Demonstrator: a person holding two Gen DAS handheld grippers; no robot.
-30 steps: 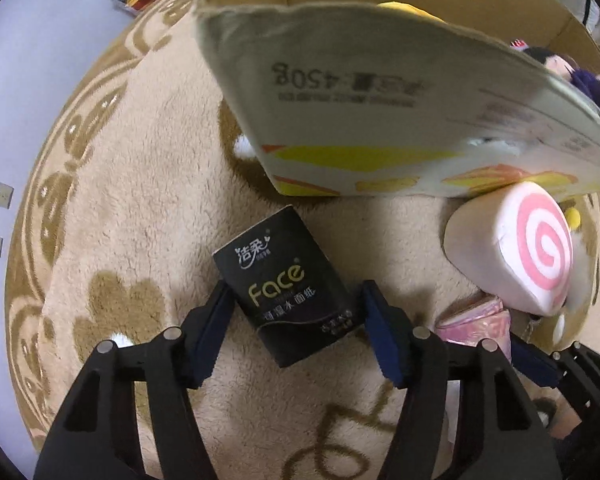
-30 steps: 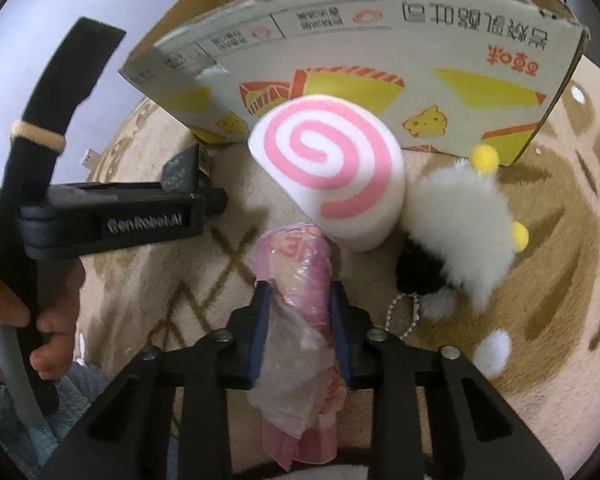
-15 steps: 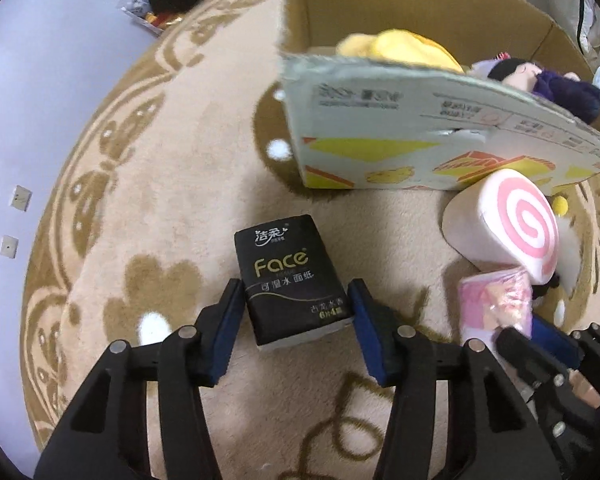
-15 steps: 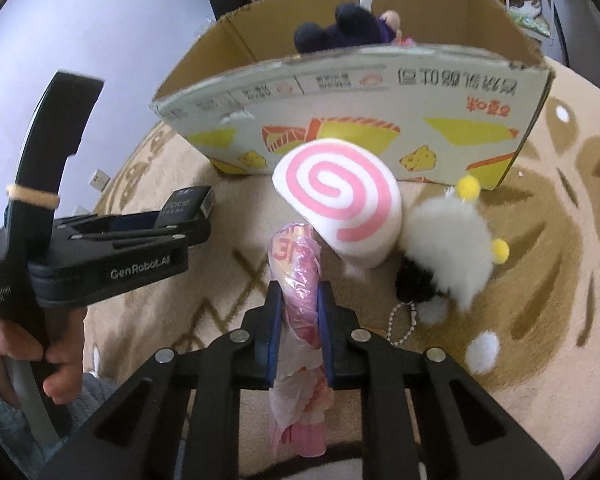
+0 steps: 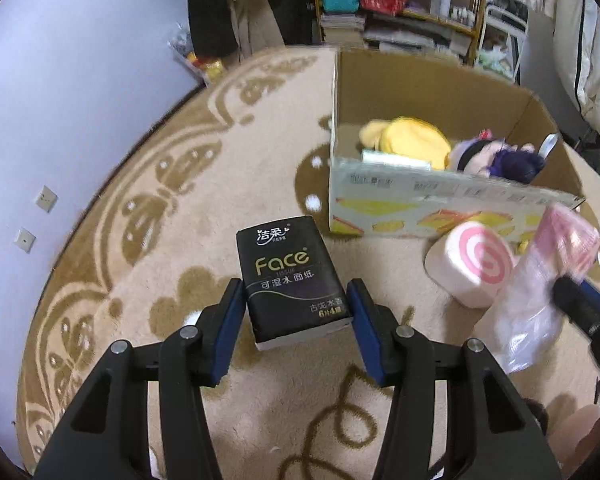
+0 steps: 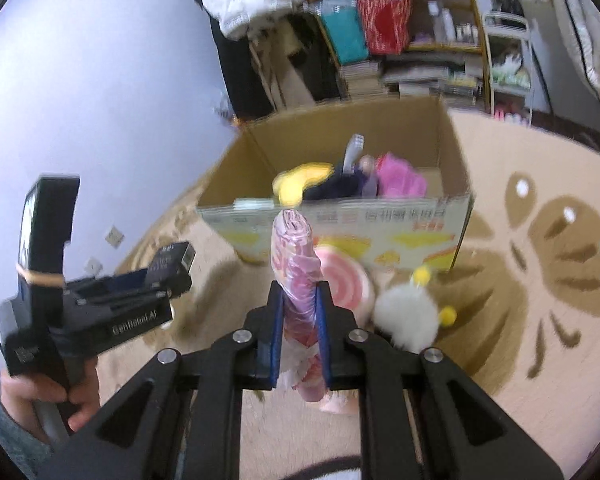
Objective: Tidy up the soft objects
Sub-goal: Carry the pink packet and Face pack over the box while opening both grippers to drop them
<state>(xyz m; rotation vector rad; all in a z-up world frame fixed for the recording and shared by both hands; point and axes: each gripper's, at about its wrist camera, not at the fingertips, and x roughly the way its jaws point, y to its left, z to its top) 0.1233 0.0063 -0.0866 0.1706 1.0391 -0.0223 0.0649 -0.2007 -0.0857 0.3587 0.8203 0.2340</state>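
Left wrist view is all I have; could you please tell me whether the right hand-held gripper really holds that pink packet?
Observer: Yes, the right hand-held gripper is shut on the pink packet, which stands upright between its pads.
Operator: Is anything beside the swirl cushion?
Observer: A white fluffy toy with yellow pom-poms lies just right of it.
Operator: Anything more in the cardboard box?
Observer: A bright pink soft item lies inside, at the right.

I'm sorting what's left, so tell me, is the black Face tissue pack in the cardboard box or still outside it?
Outside. The black Face tissue pack sits clamped in the left gripper, above the beige rug, short of the open cardboard box.
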